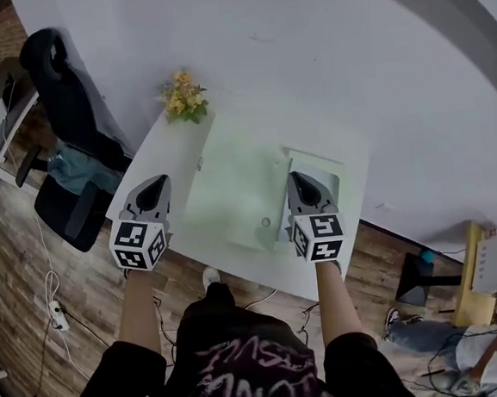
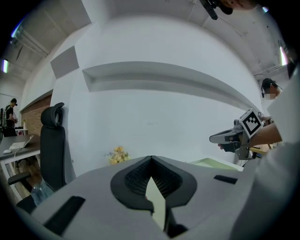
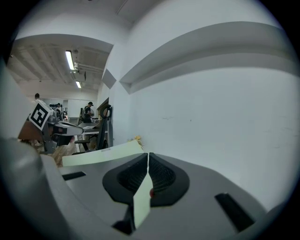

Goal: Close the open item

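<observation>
Green box (image 1: 231, 199) open on table (image 1: 165, 153), left tool (image 1: 153, 189) and right tool (image 1: 302, 183) closed, empty

The left gripper (image 1: 154, 186) and right gripper (image 1: 304, 181) each have a grey tapered shell, black ribbed pads (image 2: 136, 178) and a white cube (image 1: 138, 243) with black square markers. The person wears a black short-sleeved shirt (image 1: 246, 366) with pink lettering.

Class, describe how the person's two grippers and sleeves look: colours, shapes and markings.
Both the left gripper and the right gripper have smooth grey tapered bodies, black ribbed jaws, and a cube of black-and-white square markers. The person wears a black short-sleeved top with pale lettering.
</observation>
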`<move>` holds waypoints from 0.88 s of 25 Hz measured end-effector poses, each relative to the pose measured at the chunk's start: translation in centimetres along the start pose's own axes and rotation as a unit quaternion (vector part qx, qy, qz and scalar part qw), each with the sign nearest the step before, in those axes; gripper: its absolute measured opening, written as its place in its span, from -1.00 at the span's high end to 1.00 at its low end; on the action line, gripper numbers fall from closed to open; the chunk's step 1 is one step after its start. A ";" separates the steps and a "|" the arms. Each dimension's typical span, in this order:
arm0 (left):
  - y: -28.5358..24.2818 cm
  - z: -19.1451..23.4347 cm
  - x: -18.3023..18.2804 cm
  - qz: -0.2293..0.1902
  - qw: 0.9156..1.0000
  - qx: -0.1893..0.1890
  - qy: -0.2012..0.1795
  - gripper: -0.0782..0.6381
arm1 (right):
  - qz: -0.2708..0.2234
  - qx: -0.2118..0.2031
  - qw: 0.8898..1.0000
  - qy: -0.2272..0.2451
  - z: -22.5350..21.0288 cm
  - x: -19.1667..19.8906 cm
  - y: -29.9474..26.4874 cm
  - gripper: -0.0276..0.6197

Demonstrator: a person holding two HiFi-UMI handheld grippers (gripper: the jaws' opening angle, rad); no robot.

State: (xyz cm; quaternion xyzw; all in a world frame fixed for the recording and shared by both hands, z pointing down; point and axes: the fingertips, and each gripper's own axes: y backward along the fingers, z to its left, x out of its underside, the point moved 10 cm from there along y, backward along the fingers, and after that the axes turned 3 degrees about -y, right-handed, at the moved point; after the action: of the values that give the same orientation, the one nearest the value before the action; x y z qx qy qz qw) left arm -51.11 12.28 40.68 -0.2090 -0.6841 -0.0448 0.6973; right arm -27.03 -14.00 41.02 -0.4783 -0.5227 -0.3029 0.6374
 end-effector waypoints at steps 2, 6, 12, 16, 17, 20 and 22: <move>-1.2 1.3 0.3 0.009 1.000 0.013 0.000 0.74 | 0.006 0.010 1.000 -0.002 0.5 0.0 -1.1 0.83; -4.3 3.4 0.8 0.022 0.999 0.049 0.002 0.74 | 0.010 0.038 0.999 -0.020 0.7 -0.3 -3.1 0.83; -7.5 4.1 1.9 0.032 0.995 0.094 -0.003 0.74 | 0.010 0.090 0.995 -0.032 -0.1 -0.4 -3.8 0.83; -8.8 4.0 2.5 0.040 0.993 0.108 0.002 0.74 | 0.017 0.102 0.994 -0.032 -0.8 0.1 -3.7 0.83; -9.0 4.0 2.6 0.041 0.993 0.111 0.001 0.74 | 0.019 0.103 0.994 -0.033 -1.0 0.3 -3.7 0.83; -9.6 3.6 3.0 0.047 0.991 0.121 -0.011 0.74 | 0.020 0.110 0.993 -0.037 -1.7 0.8 -3.6 0.83; -9.7 3.2 3.5 0.054 0.990 0.128 -0.014 0.74 | 0.018 0.112 0.993 -0.043 -2.0 1.1 -3.3 0.83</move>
State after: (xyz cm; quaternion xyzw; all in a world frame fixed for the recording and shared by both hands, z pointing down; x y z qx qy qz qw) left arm -57.26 5.37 46.29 -0.1555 -0.6813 0.0840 0.7104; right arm -28.92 -16.97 43.08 -0.4259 -0.5713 -0.2104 0.6693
